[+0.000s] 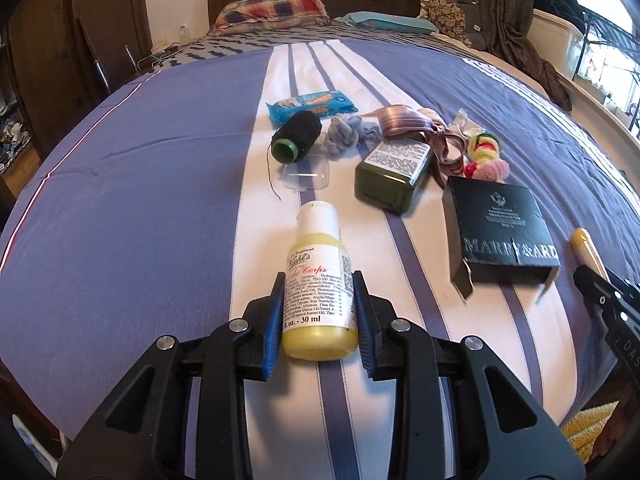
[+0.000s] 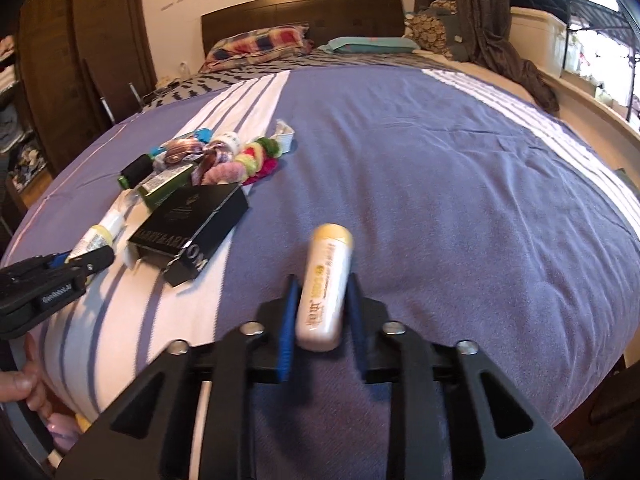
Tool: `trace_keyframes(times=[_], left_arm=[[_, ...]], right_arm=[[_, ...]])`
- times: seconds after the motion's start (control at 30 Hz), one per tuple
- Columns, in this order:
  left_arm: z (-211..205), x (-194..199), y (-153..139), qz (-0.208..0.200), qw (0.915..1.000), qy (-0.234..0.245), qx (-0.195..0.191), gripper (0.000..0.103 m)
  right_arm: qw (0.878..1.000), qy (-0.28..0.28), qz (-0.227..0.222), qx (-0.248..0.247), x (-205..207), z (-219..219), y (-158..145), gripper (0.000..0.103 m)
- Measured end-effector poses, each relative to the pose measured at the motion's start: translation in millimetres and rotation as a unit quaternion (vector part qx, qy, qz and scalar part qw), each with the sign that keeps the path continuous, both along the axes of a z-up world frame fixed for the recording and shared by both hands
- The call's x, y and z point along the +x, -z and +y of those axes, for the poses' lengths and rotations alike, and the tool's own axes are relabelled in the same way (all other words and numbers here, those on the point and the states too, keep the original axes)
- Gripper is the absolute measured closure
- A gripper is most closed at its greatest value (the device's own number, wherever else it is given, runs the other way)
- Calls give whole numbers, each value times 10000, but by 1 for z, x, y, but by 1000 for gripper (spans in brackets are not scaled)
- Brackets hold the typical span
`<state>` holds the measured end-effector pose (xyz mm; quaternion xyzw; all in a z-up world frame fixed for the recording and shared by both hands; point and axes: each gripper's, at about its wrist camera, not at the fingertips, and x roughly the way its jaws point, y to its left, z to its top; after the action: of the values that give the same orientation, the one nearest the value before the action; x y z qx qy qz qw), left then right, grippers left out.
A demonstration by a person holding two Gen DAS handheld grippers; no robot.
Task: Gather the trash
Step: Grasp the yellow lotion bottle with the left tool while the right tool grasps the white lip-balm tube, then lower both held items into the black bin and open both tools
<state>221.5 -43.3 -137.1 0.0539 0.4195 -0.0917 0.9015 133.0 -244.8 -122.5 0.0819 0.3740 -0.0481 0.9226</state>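
While the left gripper (image 1: 316,300) clamps a Kiehl's bottle (image 1: 318,280) marked 30 ml, the right gripper (image 2: 322,312) grips a cream tube (image 2: 325,288); black box (image 1: 502,232) lettering partly legible.

Yellow lotion bottle (image 1: 319,284): "Kiehl's", "Corps", "fl. oz. - 30 ml". Black box (image 1: 502,232): large letters, partly legible, "MARR...ARD". Left gripper body (image 2: 48,292): small label, blurred. Green bottle (image 1: 394,174): fine print, unreadable.
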Motion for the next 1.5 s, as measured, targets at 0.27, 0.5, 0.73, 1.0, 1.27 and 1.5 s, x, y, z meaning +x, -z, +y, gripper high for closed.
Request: trace_keyframes(times=[0.27,0.5,0.73,1.0,1.27,1.5], left_arm=[[11,-28,-14,13,9998,7,-212,74],[26,-74,-49,-395,9988,-90,-284,73],[31,-131,-71,-673,9968,-9,-440,73],[28,-191,-67,-735,9959,188,-488,73],[32,-216,-18,-231,9987,273,-372,73],[32,-209,44,487,9979,263,-328,73]], right_arm=[[9994,-184,129,281,-2,-5,-3,82],[9994,-261,-240,47,-36,3,-36,83],[9957,-623,-676,100,-98,16,-69,83],[9941,-867,-619,225,-142,27,-66,82],[9932,-1137,-49,247,-157,43,-20,82],[9874,-1427,643,216,-155,66,34,83]])
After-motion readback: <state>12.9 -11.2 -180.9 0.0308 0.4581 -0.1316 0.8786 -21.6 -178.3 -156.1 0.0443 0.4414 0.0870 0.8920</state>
